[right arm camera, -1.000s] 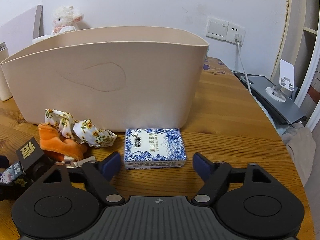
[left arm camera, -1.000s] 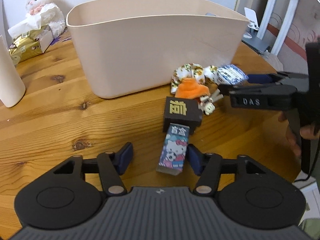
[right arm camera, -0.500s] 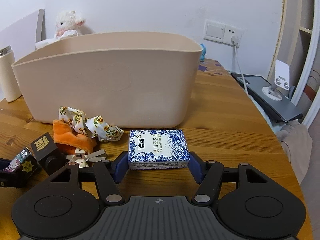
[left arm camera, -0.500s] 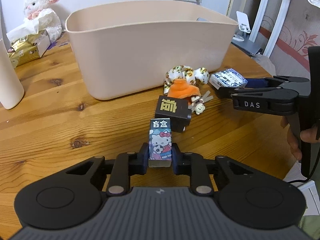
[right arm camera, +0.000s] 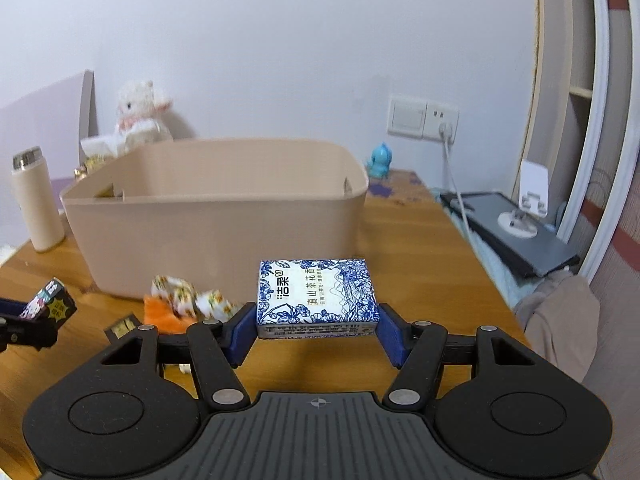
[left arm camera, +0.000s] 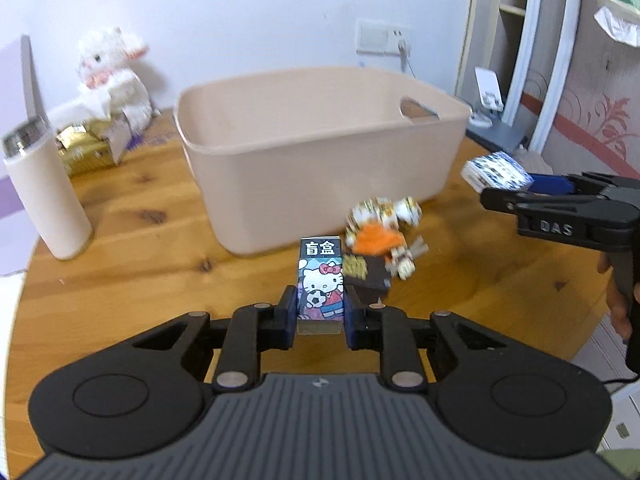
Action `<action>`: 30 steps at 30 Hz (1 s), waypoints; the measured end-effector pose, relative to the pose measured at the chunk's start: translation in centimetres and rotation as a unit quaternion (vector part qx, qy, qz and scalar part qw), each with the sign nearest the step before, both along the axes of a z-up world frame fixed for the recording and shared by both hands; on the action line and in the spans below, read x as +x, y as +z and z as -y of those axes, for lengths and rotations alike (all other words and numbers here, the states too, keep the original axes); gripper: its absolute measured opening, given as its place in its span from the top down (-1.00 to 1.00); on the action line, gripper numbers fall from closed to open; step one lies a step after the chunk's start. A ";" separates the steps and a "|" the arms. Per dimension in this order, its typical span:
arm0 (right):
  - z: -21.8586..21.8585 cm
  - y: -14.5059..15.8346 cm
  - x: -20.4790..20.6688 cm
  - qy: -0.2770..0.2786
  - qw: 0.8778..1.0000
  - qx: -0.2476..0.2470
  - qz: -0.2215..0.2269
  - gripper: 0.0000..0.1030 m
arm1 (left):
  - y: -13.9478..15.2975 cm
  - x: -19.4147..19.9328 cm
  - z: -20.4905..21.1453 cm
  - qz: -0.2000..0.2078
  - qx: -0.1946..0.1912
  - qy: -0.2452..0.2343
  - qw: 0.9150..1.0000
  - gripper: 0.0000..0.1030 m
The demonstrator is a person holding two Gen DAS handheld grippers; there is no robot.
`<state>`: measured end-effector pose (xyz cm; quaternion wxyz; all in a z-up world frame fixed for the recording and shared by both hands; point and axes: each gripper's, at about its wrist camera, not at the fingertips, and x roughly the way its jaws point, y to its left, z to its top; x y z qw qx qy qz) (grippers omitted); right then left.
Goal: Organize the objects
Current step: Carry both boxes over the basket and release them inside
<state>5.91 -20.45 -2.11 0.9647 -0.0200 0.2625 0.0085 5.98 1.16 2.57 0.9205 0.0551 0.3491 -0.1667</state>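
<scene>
I am holding the cartoon-cat box [left arm camera: 321, 280] in my left gripper [left arm camera: 321, 318], its long axis running away from me toward the beige bin [left arm camera: 320, 152], the lettered end pointing forward and up; my jaws are squeezing narrowly on its near end, lifting it above the tabletop [left arm camera: 140, 248]. In my right gripper [right arm camera: 318, 330] I am carrying the blue-and-white pack [right arm camera: 316, 294], long axis lying crosswise between the pads, flat face up, jaws spread wide and clenching both short ends. It is hanging clear of the tabletop, in front of the bin's near wall. The floral cloth [right arm camera: 188, 298], orange toy [right arm camera: 162, 314] and black box [left arm camera: 368, 276] are lying below, beside the bin.
</scene>
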 end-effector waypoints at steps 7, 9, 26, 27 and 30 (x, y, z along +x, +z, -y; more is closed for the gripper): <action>-0.5 3.4 0.5 0.009 0.999 -0.002 0.048 -0.16 | 3.6 1.3 -0.4 0.054 -0.008 0.015 0.998 0.52; -0.7 4.4 1.0 0.012 0.998 -0.004 0.060 -0.16 | 4.6 2.0 -0.3 0.068 -0.011 0.018 0.997 0.51; -1.8 5.2 9.3 0.020 0.999 -0.004 0.046 -0.16 | 5.1 12.9 3.1 0.063 0.017 0.054 0.996 0.52; -1.8 5.0 9.7 0.020 0.999 -0.004 0.042 -0.16 | 4.7 13.5 3.4 0.057 0.021 0.056 0.997 0.52; -2.0 4.3 10.9 0.021 0.999 -0.010 0.027 -0.16 | 3.4 15.1 3.7 0.039 0.029 0.062 0.997 0.52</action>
